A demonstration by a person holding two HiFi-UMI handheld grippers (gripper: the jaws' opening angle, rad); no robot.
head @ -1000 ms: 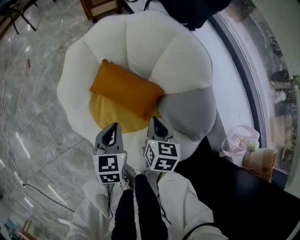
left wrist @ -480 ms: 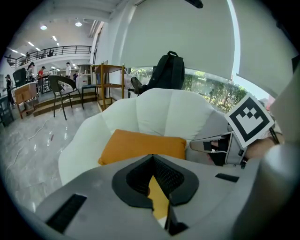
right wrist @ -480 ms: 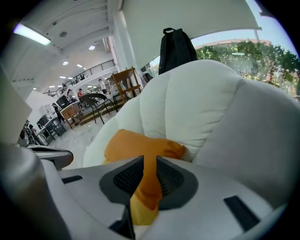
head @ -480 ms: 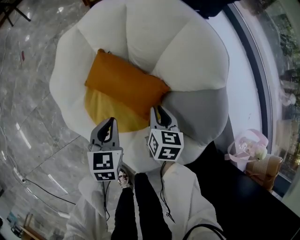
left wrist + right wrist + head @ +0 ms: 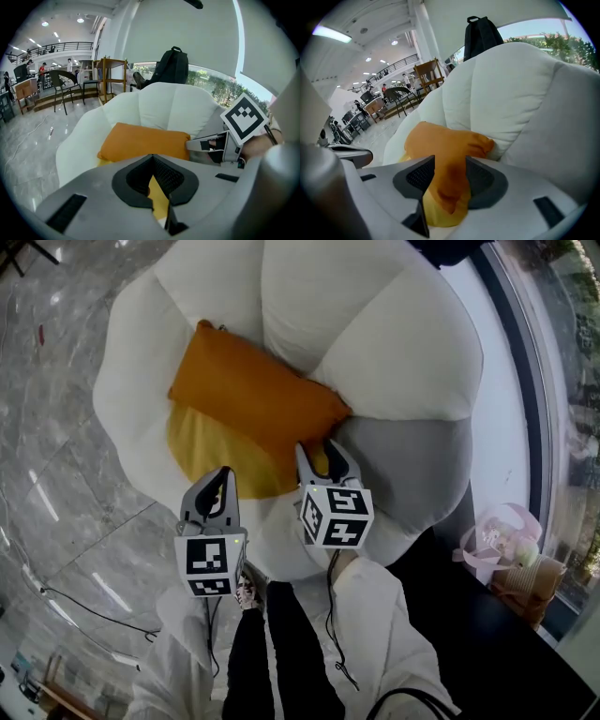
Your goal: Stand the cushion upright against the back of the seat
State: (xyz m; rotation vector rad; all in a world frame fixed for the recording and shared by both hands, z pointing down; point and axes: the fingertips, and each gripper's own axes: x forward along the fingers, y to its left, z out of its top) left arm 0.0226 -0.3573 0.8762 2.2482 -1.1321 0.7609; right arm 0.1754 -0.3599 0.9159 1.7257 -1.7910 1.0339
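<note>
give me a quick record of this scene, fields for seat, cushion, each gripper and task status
seat: white petal-shaped padded armchair with a yellow seat pad
cushion: orange rectangular fabric cushion, lying low across the seat by the backrest, not upright
left gripper: jaws together, empty, near the seat pad's front edge
right gripper: jaws have just been opening, cushion's near corner between them, not clamped
task status: standing it up not yet done

Left gripper (image 5: pixel 223 472) jaws together; right gripper (image 5: pixel 316 452) jaws just opening, cushion (image 5: pixel 253 395) between them.
</note>
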